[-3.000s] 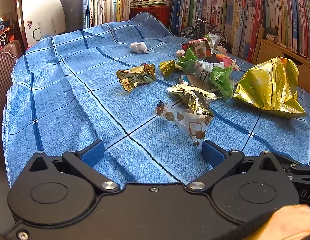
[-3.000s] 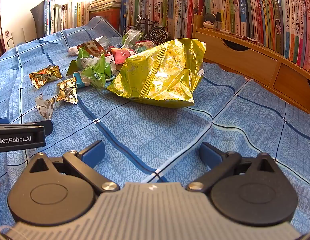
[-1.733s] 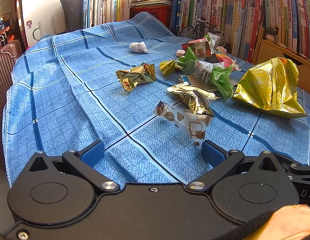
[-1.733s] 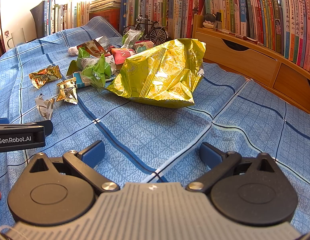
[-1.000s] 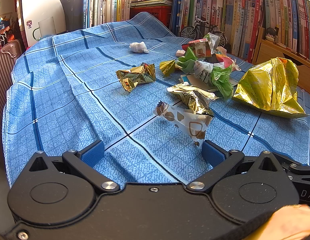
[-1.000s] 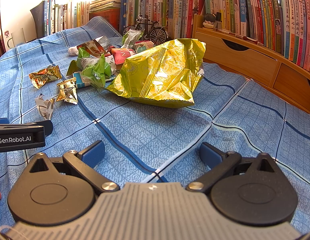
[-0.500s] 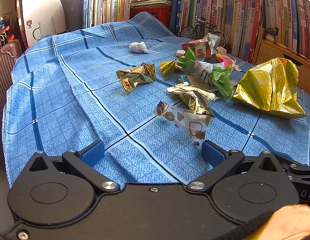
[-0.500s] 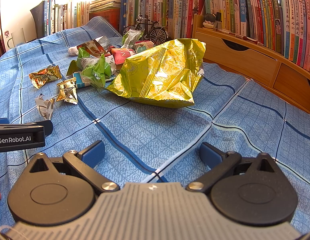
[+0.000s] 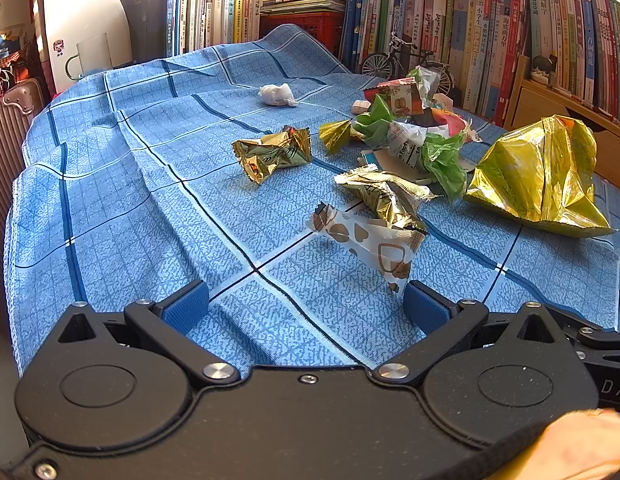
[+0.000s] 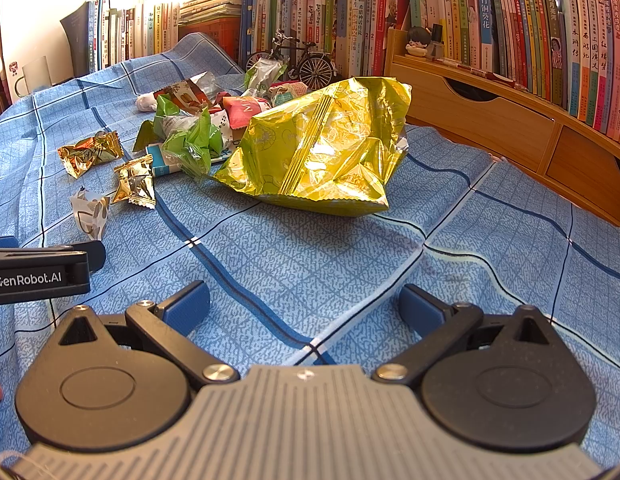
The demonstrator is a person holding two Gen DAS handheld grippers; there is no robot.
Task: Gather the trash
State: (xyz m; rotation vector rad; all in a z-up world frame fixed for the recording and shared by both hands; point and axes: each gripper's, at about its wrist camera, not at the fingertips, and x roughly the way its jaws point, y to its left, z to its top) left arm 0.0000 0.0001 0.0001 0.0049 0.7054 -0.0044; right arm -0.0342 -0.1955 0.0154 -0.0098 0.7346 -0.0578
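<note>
Nothing has moved: your left gripper (image 9: pixel 306 300) and right gripper (image 10: pixel 304 300) both gape empty above the blue checked cloth (image 9: pixel 150 200), wrappers (image 9: pixel 370 240) untouched.

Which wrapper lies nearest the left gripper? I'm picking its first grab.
The white wrapper with brown hearts, just ahead of the left gripper. The two gold wrappers lie farther back.

Left gripper (image 9: pixel 306 304): matte black housing, two round pivot discs, silver screws, blue finger pads (image 9: pixel 186 306); white "GenRobot.AI" lettering on side. Right gripper (image 10: pixel 306 304): same black linkage and blue pads (image 10: pixel 420 306), ribbed grey centre plate. Bare hand (image 9: pixel 582 446) at frame edge.
</note>
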